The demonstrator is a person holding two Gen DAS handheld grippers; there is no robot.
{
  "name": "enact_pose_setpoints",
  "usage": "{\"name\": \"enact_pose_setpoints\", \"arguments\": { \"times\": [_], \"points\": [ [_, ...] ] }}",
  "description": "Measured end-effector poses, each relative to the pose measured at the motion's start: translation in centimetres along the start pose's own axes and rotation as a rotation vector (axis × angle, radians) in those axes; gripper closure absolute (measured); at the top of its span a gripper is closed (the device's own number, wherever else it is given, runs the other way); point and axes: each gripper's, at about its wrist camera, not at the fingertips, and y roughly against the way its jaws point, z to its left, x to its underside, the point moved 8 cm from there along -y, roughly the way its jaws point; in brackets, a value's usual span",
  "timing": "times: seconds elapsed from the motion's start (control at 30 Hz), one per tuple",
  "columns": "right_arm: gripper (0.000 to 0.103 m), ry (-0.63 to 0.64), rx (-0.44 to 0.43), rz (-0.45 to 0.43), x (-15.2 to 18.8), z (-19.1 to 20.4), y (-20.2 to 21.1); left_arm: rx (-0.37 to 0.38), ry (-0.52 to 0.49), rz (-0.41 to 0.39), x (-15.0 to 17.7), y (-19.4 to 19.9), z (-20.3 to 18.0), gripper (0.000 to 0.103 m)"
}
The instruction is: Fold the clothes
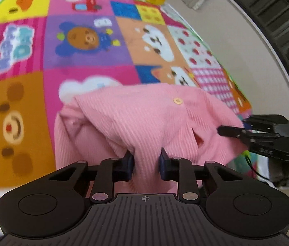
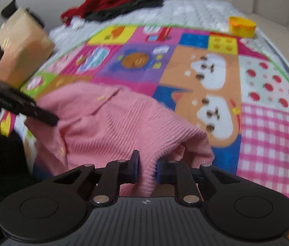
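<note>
Both the left gripper point(image 1: 146, 162) and right gripper point(image 2: 147, 165) have jaws pinching the pink ribbed cardigan point(image 1: 144, 112), bunched mid-frame over the patchwork play mat point(image 1: 83, 61); folding looks unfinished.

Both wrist views look close, somewhat blurred, across the patchwork mat point(image 1: 87, 65).

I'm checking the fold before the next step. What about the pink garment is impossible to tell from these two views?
- Near hem of the pink garment: hidden behind the left gripper body, left wrist view.
- Same in the right wrist view: right gripper covers it.
- Garment's left side: motion-blurred, right wrist view.
- Underside: out of sight in both.
</note>
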Motion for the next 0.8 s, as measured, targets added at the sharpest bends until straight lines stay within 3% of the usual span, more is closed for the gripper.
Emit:
{"name": "enact_pose_setpoints", "arguments": {
  "times": [0.07, 0.13, 0.17, 0.2, 0.23, 0.27, 0.33, 0.37, 0.57, 0.63, 0.7, 0.73, 0.77, 0.8],
  "points": [
    [0.08, 0.026, 0.032, 0.08, 1.3, -0.2, -2.1, -0.042, 0.002, 0.07, 1.8, -1.3, 0.3, 0.068],
    [0.062, 0.054, 0.076, 0.141, 2.3, -0.5, -3.9, -0.137, 0.005, 0.158, 3.6, -3.6, 1.3, 0.064],
    [0.056, 0.072, 0.102, 0.154, 2.6, -0.7, -4.4, -0.173, 0.026, 0.187, 4.3, -4.4, 1.9, 0.058],
    [0.047, 0.068, 0.108, 0.14, 2.1, -0.9, -4.5, -0.176, 0.051, 0.192, 4.5, -4.6, 2.2, 0.055],
    [0.042, 0.057, 0.108, 0.117, 1.5, -1.2, -4.5, -0.153, 0.073, 0.184, 4.5, -4.2, 2.0, 0.052],
    [0.039, 0.046, 0.108, 0.094, 0.8, -1.4, -4.4, -0.124, 0.098, 0.175, 4.4, -3.7, 1.8, 0.041],
    [0.023, 0.025, 0.107, 0.049, -0.4, -2.0, -4.3, 0.007, 0.193, 0.163, 4.4, -2.6, 1.2, 0.023],
    [0.021, 0.015, 0.107, 0.026, -1.1, -2.3, -4.3, 0.069, 0.247, 0.166, 4.5, -2.3, 0.8, 0.02],
    [0.022, -0.049, 0.105, -0.11, -4.9, -4.0, -3.9, 0.208, 0.427, 0.236, 6.2, -5.7, -0.3, 0.018],
    [0.034, -0.062, 0.1, -0.131, -5.8, -4.4, -4.6, 0.238, 0.497, 0.256, 6.9, -7.5, -0.2, 0.018],
    [0.045, -0.06, 0.093, -0.098, -5.5, -4.8, -6.9, 0.245, 0.535, 0.251, 7.0, -9.1, 0.2, 0.02],
    [0.051, -0.058, 0.091, -0.081, -5.4, -5.0, -8.1, 0.242, 0.546, 0.239, 6.7, -9.6, 0.5, 0.031],
    [0.057, -0.058, 0.083, -0.065, -5.0, -5.2, -8.9, 0.227, 0.541, 0.223, 6.1, -9.8, 0.8, 0.052],
    [0.058, -0.057, 0.073, -0.049, -4.5, -5.4, -9.6, 0.213, 0.535, 0.207, 5.5, -10.0, 1.2, 0.06]
  ]
}}
